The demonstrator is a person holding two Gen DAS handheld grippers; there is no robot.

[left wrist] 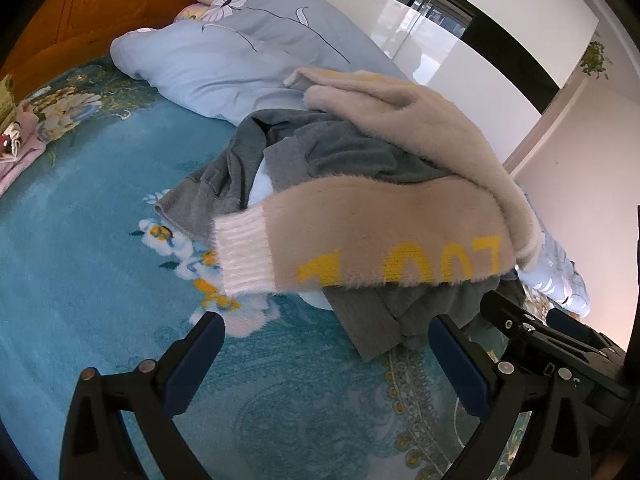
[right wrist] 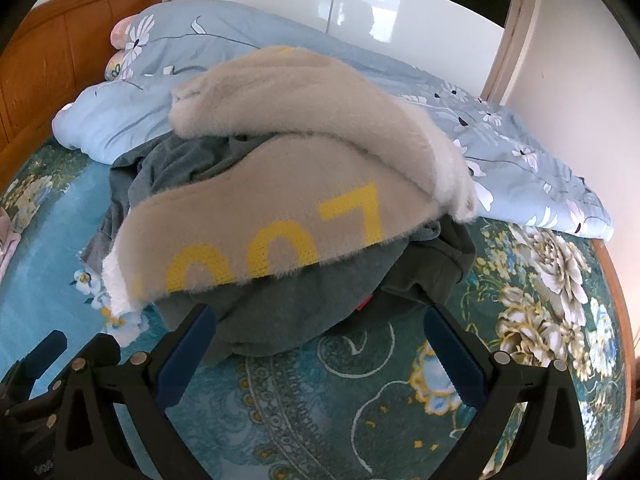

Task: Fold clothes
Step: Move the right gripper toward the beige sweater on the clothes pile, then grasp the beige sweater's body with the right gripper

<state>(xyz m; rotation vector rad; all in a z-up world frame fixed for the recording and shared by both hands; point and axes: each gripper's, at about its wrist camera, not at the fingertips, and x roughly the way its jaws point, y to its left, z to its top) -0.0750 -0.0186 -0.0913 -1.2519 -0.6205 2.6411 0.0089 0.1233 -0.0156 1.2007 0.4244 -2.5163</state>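
Observation:
A pile of clothes lies on the teal floral bedspread (left wrist: 80, 264). On top is a fuzzy beige sweater (left wrist: 400, 216) (right wrist: 288, 148) with yellow letters and a white ribbed cuff (left wrist: 244, 252). Under it are crumpled grey garments (left wrist: 320, 152) (right wrist: 288, 304). My left gripper (left wrist: 326, 340) is open just in front of the pile, its fingers on either side of a grey fabric edge, touching nothing. My right gripper (right wrist: 320, 328) is open too, right at the near edge of the grey heap. The right gripper's body (left wrist: 560, 340) shows at the right of the left wrist view.
A light blue floral duvet (left wrist: 240, 52) (right wrist: 500, 148) is bunched behind the pile. An orange wooden headboard (right wrist: 52, 64) stands at the back left. Pink cloth (left wrist: 16, 152) lies at the left edge. White glossy wardrobe doors (right wrist: 340, 4) rise behind the bed.

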